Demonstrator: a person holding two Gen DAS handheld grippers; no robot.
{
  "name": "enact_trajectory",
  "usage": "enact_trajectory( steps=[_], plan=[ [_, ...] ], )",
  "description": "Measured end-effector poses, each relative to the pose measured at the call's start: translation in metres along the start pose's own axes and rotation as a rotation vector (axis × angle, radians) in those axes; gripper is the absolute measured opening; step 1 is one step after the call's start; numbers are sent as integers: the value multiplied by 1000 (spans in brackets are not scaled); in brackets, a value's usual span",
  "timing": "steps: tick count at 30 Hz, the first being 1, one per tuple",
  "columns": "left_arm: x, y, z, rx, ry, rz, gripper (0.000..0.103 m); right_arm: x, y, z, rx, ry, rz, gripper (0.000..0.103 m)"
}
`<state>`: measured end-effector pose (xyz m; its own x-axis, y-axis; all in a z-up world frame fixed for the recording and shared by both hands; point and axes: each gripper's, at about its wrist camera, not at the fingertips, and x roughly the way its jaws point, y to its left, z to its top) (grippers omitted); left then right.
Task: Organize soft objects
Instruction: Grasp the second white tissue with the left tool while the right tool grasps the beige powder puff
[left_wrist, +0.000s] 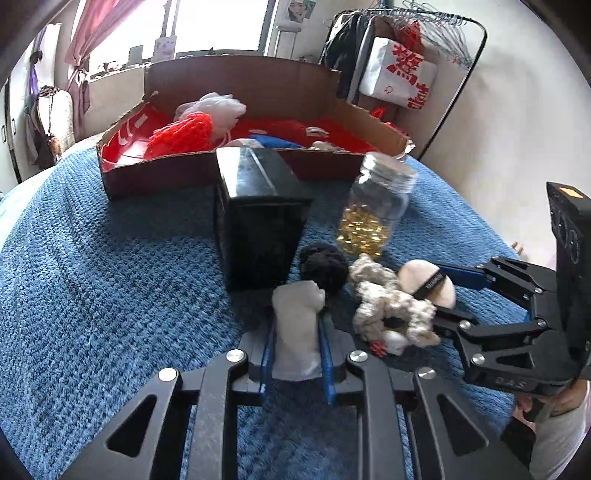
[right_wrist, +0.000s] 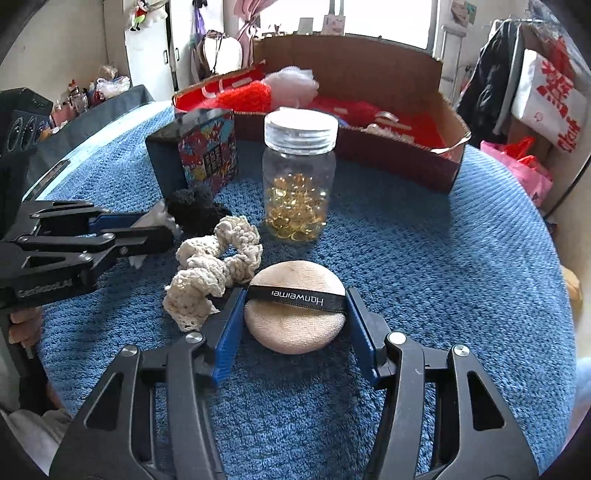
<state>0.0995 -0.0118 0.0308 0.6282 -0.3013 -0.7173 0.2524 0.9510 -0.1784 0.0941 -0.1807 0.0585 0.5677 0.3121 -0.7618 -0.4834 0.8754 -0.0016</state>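
Note:
My left gripper (left_wrist: 297, 325) is shut on a white soft cloth pad (left_wrist: 297, 328), just above the blue blanket; it also shows in the right wrist view (right_wrist: 155, 221). My right gripper (right_wrist: 295, 306) has its jaws around a beige powder puff (right_wrist: 295, 325) with a black ribbon; the pads (right_wrist: 229, 332) sit at the puff's sides. The puff also shows in the left wrist view (left_wrist: 428, 282). A cream crochet scrunchie (right_wrist: 210, 266) lies left of the puff. A black fuzzy scrunchie (right_wrist: 194, 210) lies behind it.
A clear jar (right_wrist: 299, 173) of golden capsules and a dark box (right_wrist: 195, 155) stand mid-blanket. A cardboard tray (right_wrist: 402, 166) at the back holds red and white mesh items (right_wrist: 266, 90). The blue blanket (right_wrist: 424, 258) covers the surface. A clothes rack (left_wrist: 406, 55) stands behind.

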Motion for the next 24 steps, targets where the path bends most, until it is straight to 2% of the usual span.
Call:
enact_trajectory(
  steps=[5, 13, 24],
  plan=[
    [-11, -3, -5, 4, -11, -10, 22, -15, 4, -4, 15, -34, 22, 51],
    [-17, -2, -9, -3, -15, -8, 22, -16, 7, -7, 16, -25, 29, 51],
    [-37, -5, 3, 8, -55, -13, 22, -33, 10, 6, 3, -73, 23, 51]
  ],
)
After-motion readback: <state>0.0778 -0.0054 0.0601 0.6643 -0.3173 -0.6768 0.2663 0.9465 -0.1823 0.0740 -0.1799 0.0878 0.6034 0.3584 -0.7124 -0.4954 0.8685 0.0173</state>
